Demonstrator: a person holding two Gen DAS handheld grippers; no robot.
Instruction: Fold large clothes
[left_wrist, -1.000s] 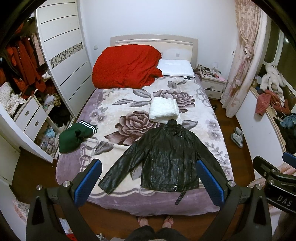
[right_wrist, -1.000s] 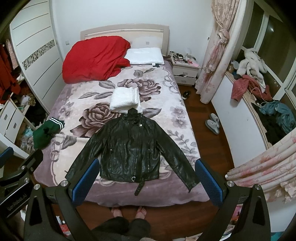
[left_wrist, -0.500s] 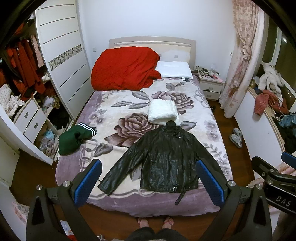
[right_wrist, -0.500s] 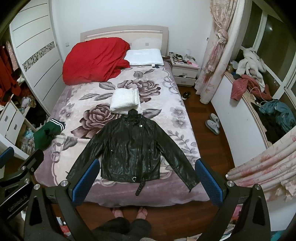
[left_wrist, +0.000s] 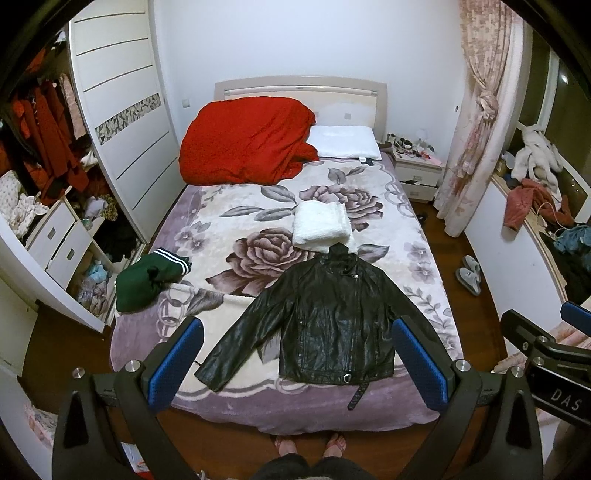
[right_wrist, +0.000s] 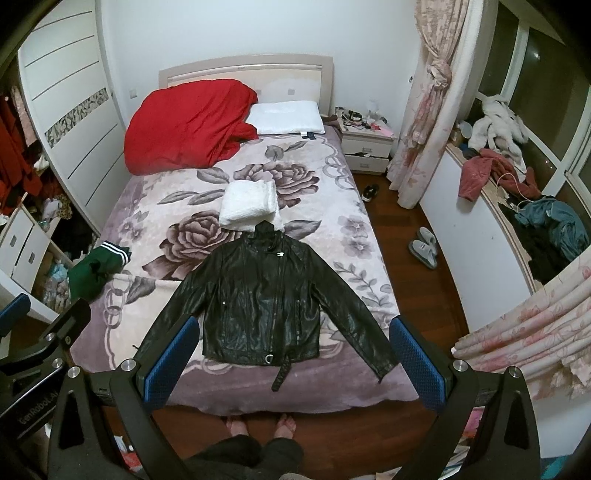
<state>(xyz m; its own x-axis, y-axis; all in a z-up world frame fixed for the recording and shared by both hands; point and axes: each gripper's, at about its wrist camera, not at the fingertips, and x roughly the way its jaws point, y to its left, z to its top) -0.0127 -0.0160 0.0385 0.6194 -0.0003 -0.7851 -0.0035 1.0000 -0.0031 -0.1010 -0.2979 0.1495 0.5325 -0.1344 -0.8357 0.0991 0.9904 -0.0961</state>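
A black leather jacket (left_wrist: 328, 314) lies flat, front up, sleeves spread, near the foot of the bed; it also shows in the right wrist view (right_wrist: 266, 299). Its belt strap hangs over the bed's front edge. My left gripper (left_wrist: 295, 360) is open and empty, held high above the foot of the bed. My right gripper (right_wrist: 291, 356) is open and empty, also held high above the foot of the bed. Both grippers are well apart from the jacket.
A folded white towel (left_wrist: 320, 223) lies just beyond the jacket's collar. A green garment (left_wrist: 147, 280) sits at the bed's left edge. A red quilt (left_wrist: 247, 140) and white pillow (left_wrist: 345, 142) lie at the headboard. A wardrobe (left_wrist: 122, 122) stands left; slippers (left_wrist: 469, 273) lie right.
Both views have drifted very slightly; the grippers stay open and high. The jacket has not moved.
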